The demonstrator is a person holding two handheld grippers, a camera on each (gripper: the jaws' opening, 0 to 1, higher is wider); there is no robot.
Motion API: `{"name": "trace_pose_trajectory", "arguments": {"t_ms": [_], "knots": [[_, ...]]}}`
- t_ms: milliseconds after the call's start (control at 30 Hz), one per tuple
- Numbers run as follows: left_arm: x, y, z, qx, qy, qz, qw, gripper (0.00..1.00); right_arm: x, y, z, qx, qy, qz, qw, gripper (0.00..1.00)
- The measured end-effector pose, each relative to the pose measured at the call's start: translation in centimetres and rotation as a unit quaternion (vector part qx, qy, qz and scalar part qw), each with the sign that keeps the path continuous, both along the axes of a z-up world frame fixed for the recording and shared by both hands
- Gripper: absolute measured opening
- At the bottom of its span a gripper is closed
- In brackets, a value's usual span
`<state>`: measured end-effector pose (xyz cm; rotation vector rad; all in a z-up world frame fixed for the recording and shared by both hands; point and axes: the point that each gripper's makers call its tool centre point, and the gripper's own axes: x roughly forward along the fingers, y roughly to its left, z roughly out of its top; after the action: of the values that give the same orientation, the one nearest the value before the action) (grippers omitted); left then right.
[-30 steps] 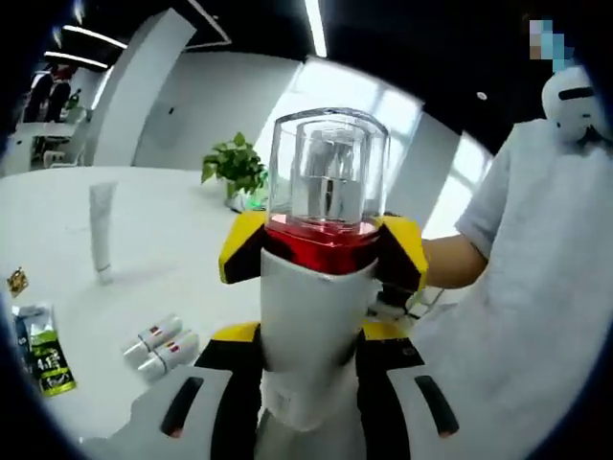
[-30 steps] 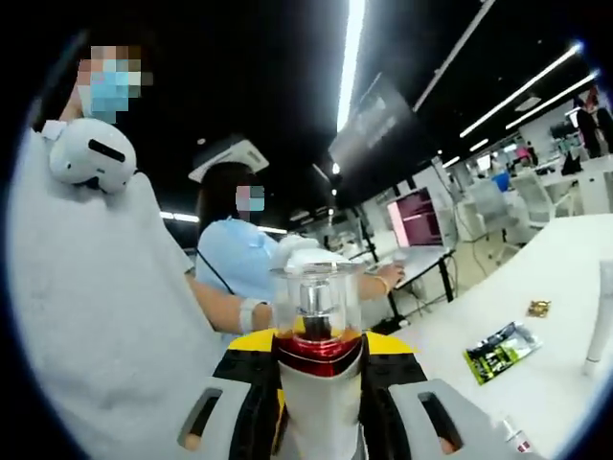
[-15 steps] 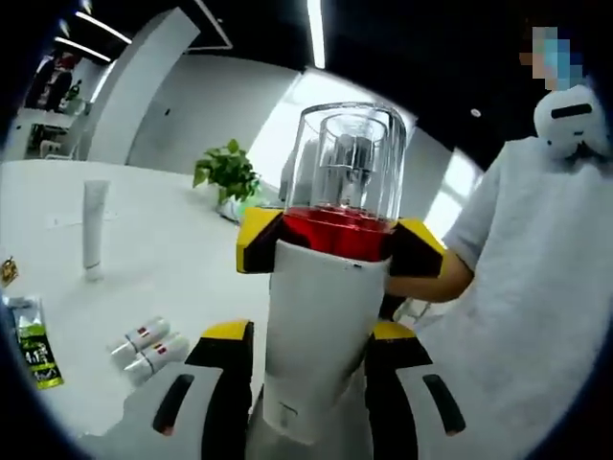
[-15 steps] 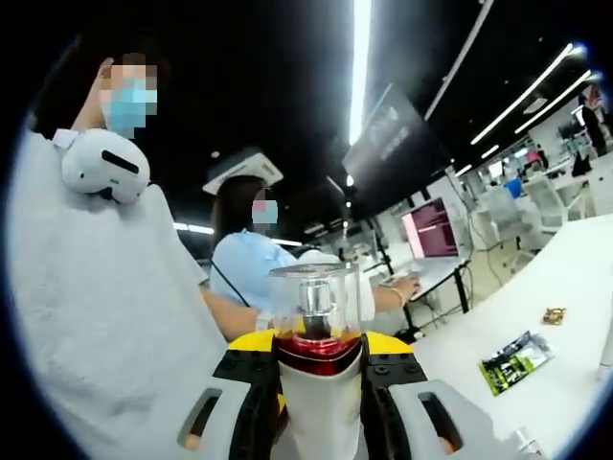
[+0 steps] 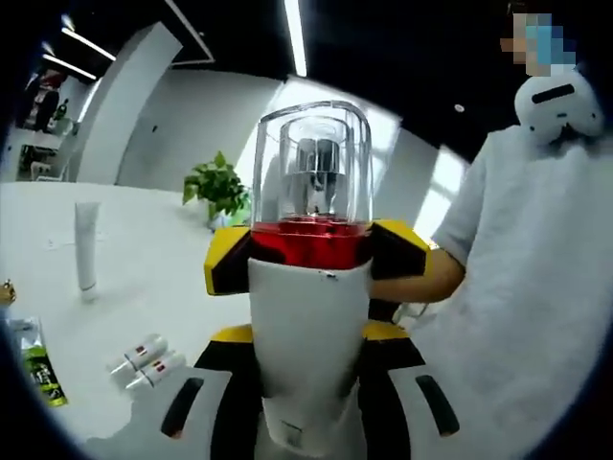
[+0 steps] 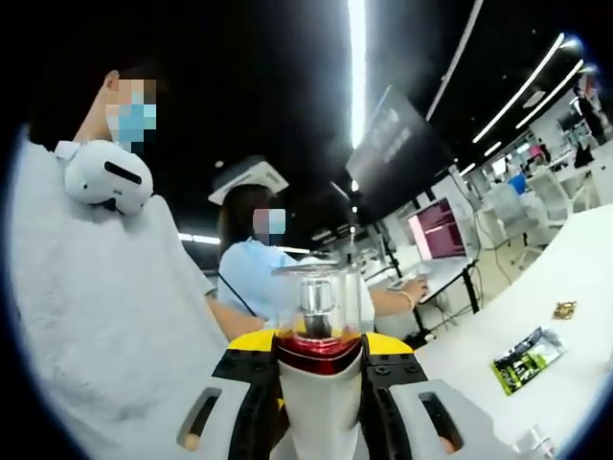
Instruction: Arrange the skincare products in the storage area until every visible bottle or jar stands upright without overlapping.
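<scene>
A white bottle (image 5: 308,326) with a red band and a clear domed cap (image 5: 311,163) is held up off the table, cap uppermost. My left gripper (image 5: 308,335) is shut on its lower body. A second pair of yellow-and-black jaws, my right gripper (image 5: 311,254), clamps it at the red band. In the right gripper view the same bottle (image 6: 319,402) rises between the jaws of my right gripper (image 6: 318,343), which is shut on it just below the cap. A white tube (image 5: 86,247) stands upright on the white table (image 5: 163,278). Two small tubes (image 5: 144,359) lie side by side.
A green packet (image 5: 36,369) lies near the table's edge, also the green packet (image 6: 527,359), with a small gold item (image 6: 563,310) beyond it. A potted plant (image 5: 218,187) stands at the back. A person in white (image 5: 536,287) is close by. Another person (image 6: 259,278) works at a laptop (image 6: 436,230).
The bottle leaned right in the left gripper view half a second ago and now stands straighter. Both cameras have shifted a little. Both grips have held throughout.
</scene>
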<state>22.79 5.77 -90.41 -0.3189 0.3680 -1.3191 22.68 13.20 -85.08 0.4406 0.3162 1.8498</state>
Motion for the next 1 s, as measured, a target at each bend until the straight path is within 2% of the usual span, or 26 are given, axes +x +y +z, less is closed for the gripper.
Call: {"name": "trace_pose_trajectory", "arguments": {"t_ms": [367, 733, 1000], "knots": [[0.8, 0.3, 0.1, -0.006, 0.020, 0.033, 0.9992, 0.33, 0.9, 0.1, 0.0, 0.005, 0.044, -0.011, 0.9989, 0.27], [2.6, 1.8, -2.5, 0.051, 0.031, 0.102, 0.9929, 0.32, 2.5, 0.9, -2.4, -0.045, 0.029, -0.072, 0.9959, 0.23], [3.6, 2.9, -3.6, 0.082, 0.033, 0.140, 0.9862, 0.32, 3.7, 1.1, -3.6, -0.078, 0.027, -0.127, 0.9885, 0.23]]}}
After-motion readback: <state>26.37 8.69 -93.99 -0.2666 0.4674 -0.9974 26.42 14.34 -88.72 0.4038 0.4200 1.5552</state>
